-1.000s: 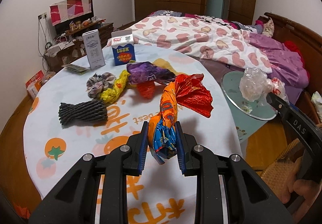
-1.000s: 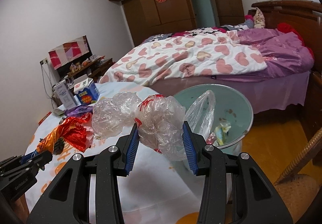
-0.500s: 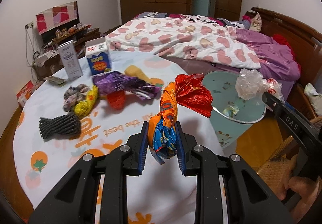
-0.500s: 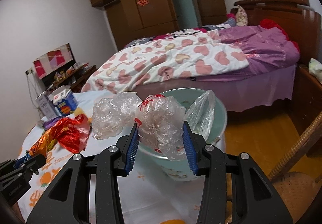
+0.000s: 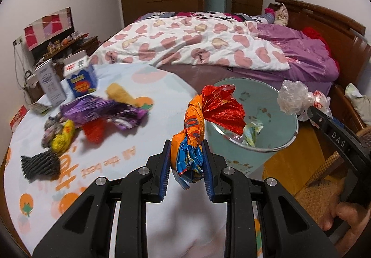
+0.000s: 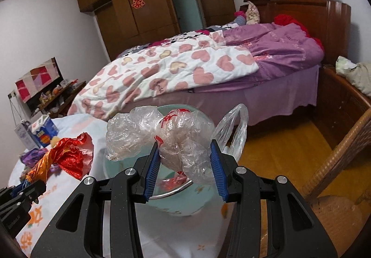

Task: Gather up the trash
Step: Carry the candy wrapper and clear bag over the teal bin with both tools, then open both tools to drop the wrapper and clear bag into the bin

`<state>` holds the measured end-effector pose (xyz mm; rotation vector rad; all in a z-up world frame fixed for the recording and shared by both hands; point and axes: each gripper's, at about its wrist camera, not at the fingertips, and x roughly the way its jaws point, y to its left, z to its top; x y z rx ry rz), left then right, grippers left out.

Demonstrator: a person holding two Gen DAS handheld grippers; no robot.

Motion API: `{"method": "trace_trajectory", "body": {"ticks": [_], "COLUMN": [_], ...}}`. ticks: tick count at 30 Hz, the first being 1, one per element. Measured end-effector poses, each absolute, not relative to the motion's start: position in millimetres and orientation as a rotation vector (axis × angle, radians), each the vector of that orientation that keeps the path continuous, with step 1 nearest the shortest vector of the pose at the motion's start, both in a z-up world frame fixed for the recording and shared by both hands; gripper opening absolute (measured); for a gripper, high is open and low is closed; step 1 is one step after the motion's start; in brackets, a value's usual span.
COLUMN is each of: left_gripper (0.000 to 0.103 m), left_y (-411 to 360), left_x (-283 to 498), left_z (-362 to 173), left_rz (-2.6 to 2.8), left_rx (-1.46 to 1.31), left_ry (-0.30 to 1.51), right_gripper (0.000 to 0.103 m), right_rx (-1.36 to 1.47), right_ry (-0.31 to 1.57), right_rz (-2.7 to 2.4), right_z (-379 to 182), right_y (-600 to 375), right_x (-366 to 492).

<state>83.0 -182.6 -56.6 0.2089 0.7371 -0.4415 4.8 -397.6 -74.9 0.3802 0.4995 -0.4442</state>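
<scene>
Foil wrapper (image 5: 192, 142): a twisted snack wrapper, orange and blue low down, flaring into a crinkled red end; you hold it up above the counter's edge, its red end against the bin's near rim.
Left gripper (image 5: 185, 174): your fingers (image 5: 163, 172) stand narrow, pinched on the wrapper's blue end, pointing down and forward.
Plastic bag (image 6: 176, 139): clear, crumpled film with red print, one loop handle sticking out to the right; it hangs over the bin's mouth.
Right gripper (image 6: 185, 165): your fingers clamp the bag's bunched middle, angled down towards the bin.
Trash bin (image 5: 278, 104): pale green, round, beside the counter, scraps inside.
Counter (image 5: 129, 142): cloth printed with oranges; a purple wrapper (image 5: 102, 109), a yellow wrapper (image 5: 62, 139) and a black foam net (image 5: 39, 164) lie on it.
Your hand (image 5: 347, 218): part shows at the lower right of the left view, gripping the right tool's handle.
</scene>
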Motion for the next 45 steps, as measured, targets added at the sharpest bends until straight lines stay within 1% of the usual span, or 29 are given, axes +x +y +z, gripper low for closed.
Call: {"method": "trace_trajectory", "body": {"ticks": [9, 18, 28, 37, 39, 41, 42, 45], "left_gripper": [0.025, 0.025, 0.025, 0.025, 0.026, 0.026, 0.028, 0.03], "left_y": [-229, -266, -285, -287, -288, -288, -289, -288], "left_x": [103, 126, 138, 145, 144, 144, 144, 145], "left_z": [-69, -92, -108, -118, -119, -120, -120, -119], "left_rz": [-0.466, -0.472, -0.474, -0.453, -0.453, -0.454, -0.453, -0.451], "left_rx": [0.229, 0.245, 0.273, 0.28, 0.283, 0.286, 0.288, 0.284], "left_ry": [0.76, 0.822, 0.847, 0.873, 0.874, 0.874, 0.874, 0.879], "right_gripper": [0.043, 0.043, 0.044, 0.044, 0.046, 0.05, 0.054, 0.058], "right_rx": [0.25, 0.211, 0.196, 0.2, 0.207, 0.21, 0.211, 0.227], "right_ry": [0.517, 0.568, 0.62, 0.649, 0.651, 0.655, 0.655, 0.638], "right_rz": [-0.524, -0.533, -0.522, -0.51, -0.503, -0.494, -0.492, -0.487], "right_z": [-78, -93, -108, -115, -115, -116, -116, -113], "right_y": [-414, -427, -433, -435, -435, -435, -436, -437], "right_x": [28, 54, 72, 76, 76, 78, 78, 75]}}
